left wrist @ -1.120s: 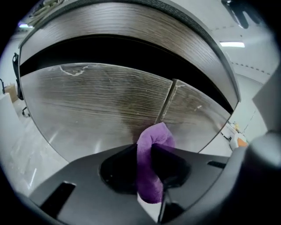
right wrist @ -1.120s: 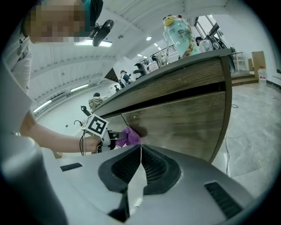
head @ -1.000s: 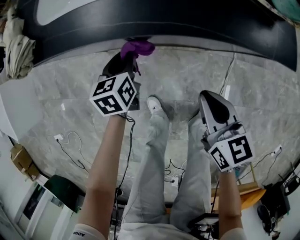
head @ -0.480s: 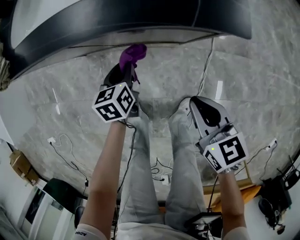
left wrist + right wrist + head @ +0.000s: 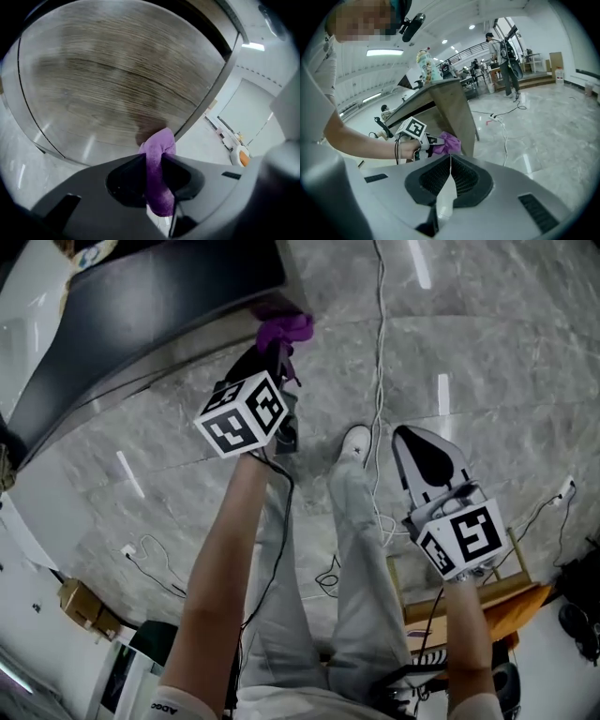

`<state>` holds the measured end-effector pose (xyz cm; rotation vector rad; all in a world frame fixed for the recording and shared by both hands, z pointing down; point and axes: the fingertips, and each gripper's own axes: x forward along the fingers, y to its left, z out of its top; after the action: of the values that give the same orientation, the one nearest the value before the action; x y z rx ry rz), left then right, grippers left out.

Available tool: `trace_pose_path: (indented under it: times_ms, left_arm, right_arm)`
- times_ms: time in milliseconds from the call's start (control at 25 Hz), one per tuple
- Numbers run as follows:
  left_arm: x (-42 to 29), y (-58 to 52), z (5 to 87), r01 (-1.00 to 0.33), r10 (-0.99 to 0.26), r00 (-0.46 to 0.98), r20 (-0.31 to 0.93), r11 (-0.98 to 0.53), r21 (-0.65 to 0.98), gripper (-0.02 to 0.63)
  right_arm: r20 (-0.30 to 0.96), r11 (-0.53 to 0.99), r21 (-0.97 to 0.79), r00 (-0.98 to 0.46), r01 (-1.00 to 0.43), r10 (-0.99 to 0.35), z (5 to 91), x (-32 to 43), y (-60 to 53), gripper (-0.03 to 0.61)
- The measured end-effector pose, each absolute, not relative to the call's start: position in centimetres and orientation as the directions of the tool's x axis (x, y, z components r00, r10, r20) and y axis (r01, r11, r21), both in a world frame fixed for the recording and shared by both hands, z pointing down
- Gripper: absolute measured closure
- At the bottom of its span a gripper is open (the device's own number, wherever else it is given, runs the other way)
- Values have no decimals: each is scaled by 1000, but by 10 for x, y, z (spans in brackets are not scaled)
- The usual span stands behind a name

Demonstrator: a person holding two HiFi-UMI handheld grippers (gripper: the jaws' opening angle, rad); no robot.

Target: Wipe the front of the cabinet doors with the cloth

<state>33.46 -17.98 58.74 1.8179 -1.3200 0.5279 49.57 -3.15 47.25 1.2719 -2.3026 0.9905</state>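
Observation:
My left gripper (image 5: 277, 351) is shut on a purple cloth (image 5: 284, 331), bunched and sticking out past the jaws. In the left gripper view the cloth (image 5: 158, 154) is close to the wood-grain cabinet front (image 5: 117, 79), near its right edge; contact cannot be told. The right gripper view shows the same cloth (image 5: 449, 143) held against the cabinet's side (image 5: 454, 117). My right gripper (image 5: 419, 448) hangs lower right over the floor, jaws shut with nothing between them (image 5: 450, 173).
The cabinet's dark top (image 5: 141, 306) runs across the upper left. A white cable (image 5: 379, 352) trails over the grey marble floor (image 5: 487, 362) between the grippers. The person's legs and white shoe (image 5: 356, 442) stand below. A wooden frame (image 5: 487, 592) lies lower right.
The head view has swung, so the cabinet now sits upper left. My left gripper with the cloth has moved toward the cabinet's right end. The right gripper stays shut and low.

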Motion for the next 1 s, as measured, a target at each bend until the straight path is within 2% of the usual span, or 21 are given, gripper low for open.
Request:
trace_pose_path:
  times_ms: [160,400,680,1000]
  left_arm:
    - [327,-183,592,-927,-578,351,737,-105,360,523]
    - [264,-187,596,-946,-578,309,755,-105,307,523]
    - [153,-184,592,-949,-595,266,759,-24,314,523]
    - [65,-188,578,-958,-596,266,758,-76,276,523]
  right_arm:
    - [579,325,-416,-523,-849,-626,474,507,-29,551]
    - [584,310,-414,-512,-855,-630,479,481,-27,551]
    - [571,371,-421,-560,-828,-600,473,384,-38,551]
    - [536,429,-424,-603,-797,-591,458,282,-69,551]
